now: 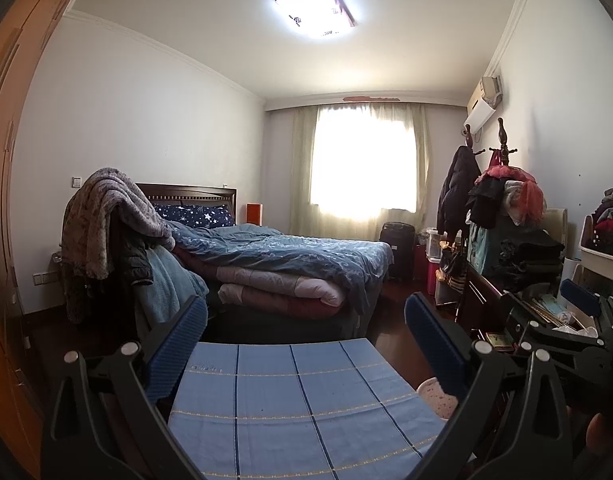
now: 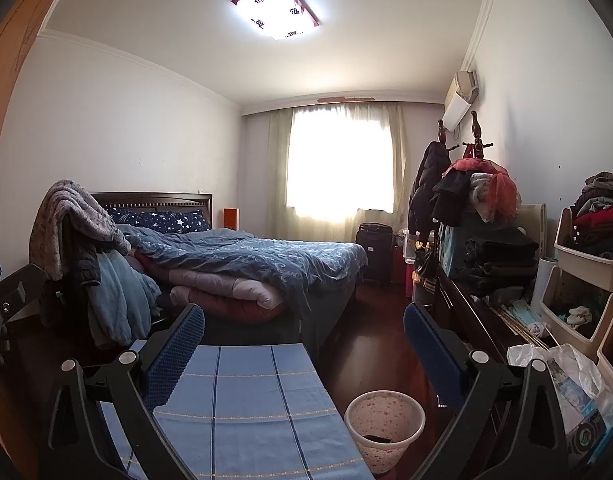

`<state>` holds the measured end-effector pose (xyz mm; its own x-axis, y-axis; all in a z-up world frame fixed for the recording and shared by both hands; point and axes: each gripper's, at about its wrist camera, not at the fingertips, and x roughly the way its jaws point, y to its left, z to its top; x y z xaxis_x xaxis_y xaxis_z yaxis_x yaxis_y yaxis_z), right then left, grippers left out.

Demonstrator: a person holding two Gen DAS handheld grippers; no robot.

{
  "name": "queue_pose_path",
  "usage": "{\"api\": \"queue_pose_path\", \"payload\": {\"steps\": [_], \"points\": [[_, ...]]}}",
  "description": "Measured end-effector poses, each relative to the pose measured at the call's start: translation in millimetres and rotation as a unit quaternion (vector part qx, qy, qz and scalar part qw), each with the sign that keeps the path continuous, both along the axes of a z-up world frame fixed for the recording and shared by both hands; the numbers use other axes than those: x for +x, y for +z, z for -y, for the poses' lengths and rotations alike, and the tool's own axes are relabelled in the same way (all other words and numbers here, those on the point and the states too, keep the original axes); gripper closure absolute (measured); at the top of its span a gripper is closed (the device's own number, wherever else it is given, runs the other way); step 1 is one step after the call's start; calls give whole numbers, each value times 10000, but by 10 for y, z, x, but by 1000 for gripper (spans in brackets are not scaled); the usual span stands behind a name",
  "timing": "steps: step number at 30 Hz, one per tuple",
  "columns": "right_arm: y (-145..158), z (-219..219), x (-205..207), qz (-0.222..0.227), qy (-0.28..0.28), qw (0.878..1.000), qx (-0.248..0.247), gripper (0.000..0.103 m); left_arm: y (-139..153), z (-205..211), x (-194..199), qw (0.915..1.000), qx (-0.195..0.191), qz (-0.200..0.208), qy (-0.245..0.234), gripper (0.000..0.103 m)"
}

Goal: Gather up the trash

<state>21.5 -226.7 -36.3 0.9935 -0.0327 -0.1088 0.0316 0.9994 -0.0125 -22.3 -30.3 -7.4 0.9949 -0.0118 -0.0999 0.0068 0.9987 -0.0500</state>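
A bed (image 2: 274, 256) fills the middle of the room, its blue duvet rumpled and a folded pink quilt (image 2: 226, 292) at its near left edge. Behind it a curtained window (image 2: 338, 168) glows bright. Along the right wall runs a dark dresser (image 2: 466, 304), its top piled with folded dark clothes and a heap of red and black garments. Beige storage bins (image 2: 586, 264) holding clothing stand stacked at the right edge of the right wrist view.

Nearest the cameras lies a worktop (image 2: 242, 404) covered in a blue checked cloth, its far edge facing the bed. Just beside the worktop's right edge, on the dark red floor (image 2: 366, 344), stands a pale speckled waste bin (image 2: 384, 428); something dark lies at its bottom. A white plastic bag (image 2: 562, 372) with printed packaging sits crumpled at the near end of the dresser, right of the bin.

The left claw (image 1: 306, 340) hovers over the worktop, jaws spread wide and holding nothing. The right claw (image 2: 304, 344) is likewise spread wide and empty, reaching over the worktop's right edge and the bin.
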Motion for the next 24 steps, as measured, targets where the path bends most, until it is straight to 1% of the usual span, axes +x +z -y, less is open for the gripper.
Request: {"api": "queue_pose_path", "payload": {"steps": [8,14,24], "points": [[-8,3,0,-21,2,10000,0,4,-9,-20,-20,10000,-27,-9,-47,3],[-56,28,13,-73,-6,10000,-5,4,-5,-11,-46,10000,3,71,-10,3],[-145,24,108,-215,26,9998,-17,4,-33,-75,46,9999,-101,-57,-2,3]]}}
